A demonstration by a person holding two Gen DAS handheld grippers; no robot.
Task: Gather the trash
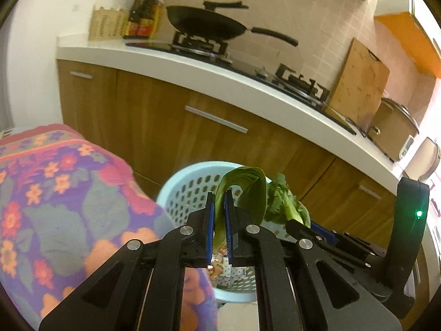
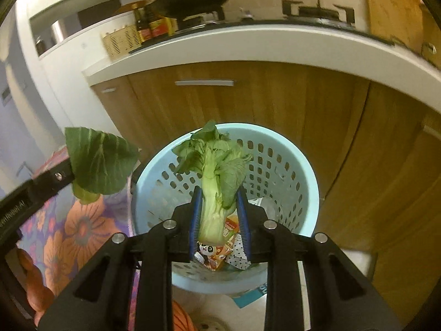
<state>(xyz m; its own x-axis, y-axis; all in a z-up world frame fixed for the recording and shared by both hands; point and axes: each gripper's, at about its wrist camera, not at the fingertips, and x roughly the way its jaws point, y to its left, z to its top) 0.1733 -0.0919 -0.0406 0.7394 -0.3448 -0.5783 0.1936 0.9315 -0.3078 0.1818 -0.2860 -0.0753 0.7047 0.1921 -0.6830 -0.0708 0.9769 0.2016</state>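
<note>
In the left wrist view my left gripper (image 1: pixel 219 195) is shut on a dark green leaf (image 1: pixel 248 182) that curls over its fingertips. It hangs above the near rim of a light blue perforated basket (image 1: pixel 193 167). To its right, my right gripper (image 1: pixel 292 223) carries a small bok choy (image 1: pixel 284 195). In the right wrist view my right gripper (image 2: pixel 218 193) holds that bok choy (image 2: pixel 212 171) upright between its blue pads, straight over the basket (image 2: pixel 303 165). A panda snack wrapper (image 2: pixel 215 253) lies inside. The leaf (image 2: pixel 102 160) and my left gripper (image 2: pixel 73 176) show at the left.
A floral cloth (image 1: pixel 55 193) covers something just left of the basket. Wooden cabinet doors (image 1: pixel 154 115) stand close behind it under a white counter (image 1: pixel 248 88). On the counter are a wok (image 1: pixel 206 24), a cutting board (image 1: pixel 358 82) and a cooker (image 1: pixel 391 129).
</note>
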